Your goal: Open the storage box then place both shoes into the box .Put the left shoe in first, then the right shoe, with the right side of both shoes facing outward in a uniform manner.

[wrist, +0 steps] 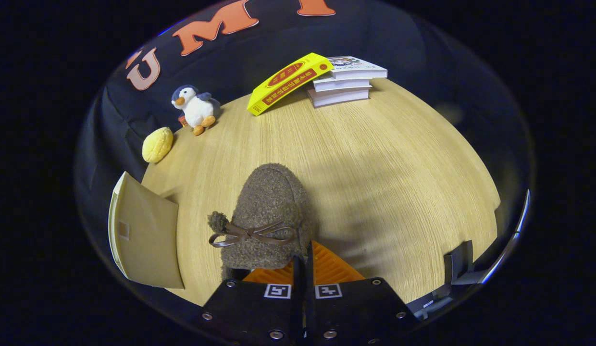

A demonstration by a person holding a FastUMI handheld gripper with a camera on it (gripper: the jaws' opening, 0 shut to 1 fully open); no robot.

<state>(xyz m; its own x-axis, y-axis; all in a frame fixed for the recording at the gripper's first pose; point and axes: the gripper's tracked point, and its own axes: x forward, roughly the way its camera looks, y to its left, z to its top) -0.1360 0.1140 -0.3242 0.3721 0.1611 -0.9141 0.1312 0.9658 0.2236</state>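
Your gripper [303, 262] has its two fingers drawn close together, with only a thin dark slit between them. They seem to pinch the heel rim of the fuzzy brown slipper-style shoe with a thin brown leather bow [266, 218], but the contact itself is hidden, so I cannot tell whether both fingers really press on it. The shoe lies just ahead of the fingers with its toe pointing away from you, resting on the pale wood-grain table [375, 168].

Expect the shoe to be light and soft. The fleecy upper will give and crumple under pressure, and the toe is likely to droop if you lift from the heel alone. The heel rim or collar is the firmest thin edge to hold; the bow is too flimsy to carry it and could pull loose. The pile should give decent friction, so slipping is a smaller worry than sagging.

To the left of the fingers, near them, stands a tan cardboard panel [144, 235], probably the storage box's flap or side; whether it is open I cannot say.

Well beyond the shoe sit a yellow rounded plush [157, 144], a small penguin plush toy [196, 108], a slanted yellow carton [288, 81] and a stack of white books [346, 81].
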